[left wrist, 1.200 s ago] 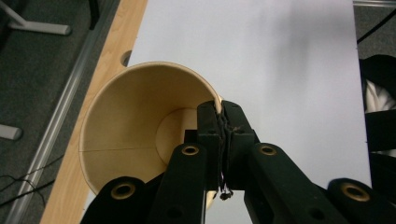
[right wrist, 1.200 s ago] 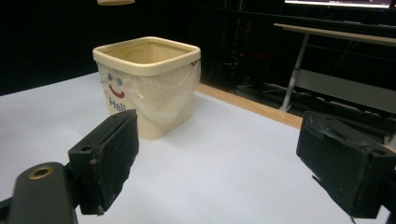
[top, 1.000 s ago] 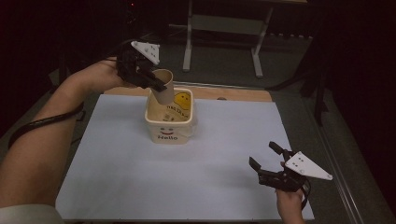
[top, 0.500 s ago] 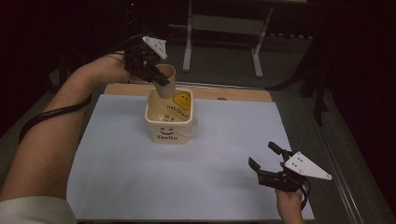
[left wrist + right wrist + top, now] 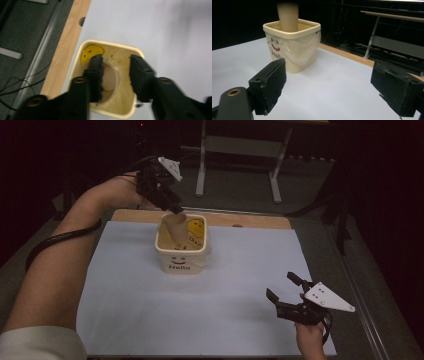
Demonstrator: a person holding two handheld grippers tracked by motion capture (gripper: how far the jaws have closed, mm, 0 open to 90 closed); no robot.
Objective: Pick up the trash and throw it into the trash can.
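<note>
Overhead first: your left tongs (image 5: 174, 209) hang over the far rim of the cream bin (image 5: 165, 251), which sits on the desk (image 5: 125, 310) toward 12 o'clock from you. A tan paper cup (image 5: 175, 230) stands in the bin, mouth up, long axis tilted toward 1 o'clock and meeting the left tongs at its top. Your right tongs (image 5: 284, 290) rest at the desk's 5 o'clock corner, jaws spread wide, empty, well apart from the bin. The left hand is plainly the nearer one.

Left gripper view: you look straight down the jaws into the bin (image 5: 75, 75). The cup (image 5: 110, 80) lies between them, its rim against the left-hand jaw; the other jaw stands clear of it. So the left tongs (image 5: 115, 75) are parted, not clamped. Likely the cup is let go, dropping along its own axis.

Right gripper view: the bin (image 5: 294, 47) sits at 11 o'clock from the right tongs (image 5: 327, 85), the cup (image 5: 287, 17) rising blurred out of its top. Jaws wide, nothing between.
</note>
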